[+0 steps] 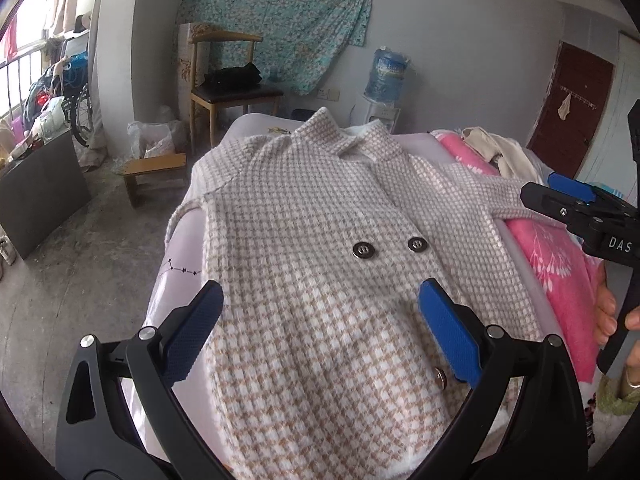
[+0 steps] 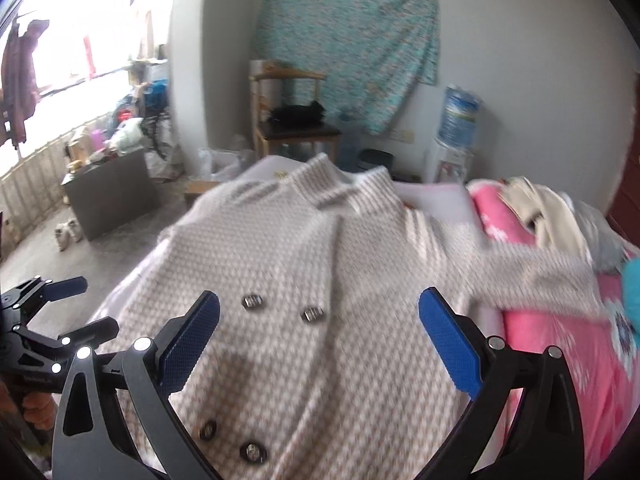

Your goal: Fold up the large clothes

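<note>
A beige and white houndstooth coat (image 1: 304, 216) lies face up on the bed, collar far, metal buttons down its front. It also fills the blurred right wrist view (image 2: 320, 264). Its left side is folded over the body; its right sleeve (image 1: 480, 196) stretches right over a pink blanket. My left gripper (image 1: 320, 308) is open and empty above the coat's lower front. My right gripper (image 2: 320, 320) is open and empty above the coat's middle. It shows at the right edge of the left wrist view (image 1: 560, 196), near the sleeve. The left gripper shows at the left edge of the right wrist view (image 2: 76, 304).
A pink flowered blanket (image 1: 560, 264) and a cream garment (image 1: 492, 144) lie on the bed's right side. A wooden chair (image 1: 228, 92), a small stool (image 1: 156, 172), a water dispenser (image 1: 384, 80) and a dark box (image 1: 44, 184) stand beyond the bed.
</note>
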Available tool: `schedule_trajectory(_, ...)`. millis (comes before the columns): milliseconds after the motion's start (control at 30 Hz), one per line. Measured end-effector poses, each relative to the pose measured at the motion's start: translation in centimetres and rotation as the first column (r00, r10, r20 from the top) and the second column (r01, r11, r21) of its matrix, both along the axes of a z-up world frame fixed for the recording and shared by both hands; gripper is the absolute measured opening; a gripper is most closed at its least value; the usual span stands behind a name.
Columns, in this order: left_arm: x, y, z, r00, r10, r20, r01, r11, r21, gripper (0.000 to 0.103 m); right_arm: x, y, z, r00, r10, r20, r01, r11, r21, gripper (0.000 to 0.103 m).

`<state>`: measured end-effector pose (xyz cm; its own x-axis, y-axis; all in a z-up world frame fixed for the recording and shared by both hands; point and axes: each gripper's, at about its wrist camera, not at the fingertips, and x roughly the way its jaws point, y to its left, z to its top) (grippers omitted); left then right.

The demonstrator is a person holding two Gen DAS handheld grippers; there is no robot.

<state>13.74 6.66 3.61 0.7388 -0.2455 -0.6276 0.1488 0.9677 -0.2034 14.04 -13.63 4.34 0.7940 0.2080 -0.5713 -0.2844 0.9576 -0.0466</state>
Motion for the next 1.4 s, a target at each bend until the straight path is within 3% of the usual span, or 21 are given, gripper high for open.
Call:
schedule_trajectory(100, 2.3, 3.1, 0.0, 0.999, 0.042, -0.017, -0.044, 0.995, -0.095, 0.095, 3.1, 1.7, -0.4, 0.994, 0.097, -0.042, -0.097, 0.995, 0.007, 0.097)
schedule_trajectory(267, 7.1, 8.7, -1.4, 0.978, 0.188, -0.096, -0.202, 0.965, -0.165, 0.095, 7.5, 5.3, -3.3, 0.969, 0.192, -0.155, -0.190, 0.981, 0.029, 0.097)
schedule_trajectory(400, 12.2, 14.7, -5.2, 0.933, 0.260, -0.249, -0.327, 0.903, -0.281, 0.095, 10.2, 7.5, -6.2, 0.943, 0.220, -0.249, -0.215, 0.975, 0.050, 0.097)
schedule_trajectory(500, 15.6, 19.2, -9.8, 0.876, 0.254, -0.410, -0.425, 0.809, -0.407, 0.095, 11.3, 8.7, -8.0, 0.928, 0.234, -0.289, -0.232, 0.972, 0.040, 0.097)
schedule_trajectory(633, 18.4, 23.9, -16.8, 0.796, 0.166, -0.582, -0.550, 0.600, -0.580, 0.095, 12.6, 9.9, -10.2, 0.909, 0.227, -0.349, -0.239, 0.971, 0.008, 0.097)
schedule_trajectory(700, 19.4, 24.8, -20.0, 0.767, 0.089, -0.635, -0.579, 0.522, -0.626, 0.095, 13.0, 10.5, -11.2, 0.898, 0.223, -0.379, -0.245, 0.969, -0.012, 0.097)
schedule_trajectory(767, 20.1, 25.1, -22.9, 0.752, 0.008, -0.659, -0.595, 0.437, -0.674, 0.095, 13.5, 11.1, -12.0, 0.893, 0.211, -0.398, -0.247, 0.968, -0.041, 0.097)
schedule_trajectory(867, 21.3, 24.9, -26.9, 0.746, -0.081, -0.661, -0.596, 0.361, -0.718, 0.095, 14.0, 11.8, -12.6, 0.891, 0.191, -0.412, -0.238, 0.969, -0.064, 0.097)
schedule_trajectory(933, 22.0, 24.9, -29.2, 0.745, -0.131, -0.654, -0.608, 0.272, -0.746, 0.095, 14.3, 12.2, -12.7, 0.893, 0.183, -0.410, -0.231, 0.970, -0.069, 0.097)
schedule_trajectory(1033, 23.6, 24.8, -31.8, 0.725, -0.159, -0.670, -0.638, 0.211, -0.740, 0.095, 14.6, 12.8, -12.7, 0.903, 0.175, -0.393, -0.222, 0.972, -0.078, 0.097)
schedule_trajectory(1100, 24.3, 24.6, -33.4, 0.713, -0.182, -0.678, -0.661, 0.151, -0.735, 0.095, 14.8, 13.0, -12.6, 0.907, 0.172, -0.385, -0.216, 0.974, -0.074, 0.097)
schedule_trajectory(1167, 24.9, 24.8, -34.1, 0.704, -0.161, -0.692, -0.677, 0.142, -0.722, 0.095, 15.2, 13.0, -12.7, 0.910, 0.164, -0.382, -0.206, 0.976, -0.071, 0.097)
schedule_trajectory(1233, 25.5, 25.2, -34.3, 0.701, -0.123, -0.702, -0.686, 0.153, -0.712, 0.085, 15.5, 12.8, -12.7, 0.914, 0.152, -0.376, -0.191, 0.979, -0.069, 0.097)
schedule_trajectory(1300, 25.8, 26.0, -34.1, 0.687, -0.091, -0.721, -0.703, 0.170, -0.691, 0.056, 16.0, 12.5, -12.6, 0.920, 0.140, -0.367, -0.177, 0.982, -0.067, 0.097)
schedule_trajectory(1333, 26.1, 26.4, -33.8, 0.685, -0.066, -0.726, -0.705, 0.190, -0.683, 0.048, 16.2, 12.2, -12.5, 0.923, 0.133, -0.362, -0.168, 0.984, -0.065, 0.097)
schedule_trajectory(1367, 26.0, 26.9, -33.3, 0.683, -0.038, -0.729, -0.706, 0.218, -0.673, 0.031, 16.4, 11.9, -12.4, 0.925, 0.126, -0.358, -0.159, 0.985, -0.064, 0.097)
schedule_trajectory(1400, 26.3, 27.5, -32.4, 0.685, -0.002, -0.728, -0.702, 0.264, -0.661, 0.020, 16.5, 11.6, -12.2, 0.927, 0.121, -0.354, -0.151, 0.987, -0.059, 0.097)
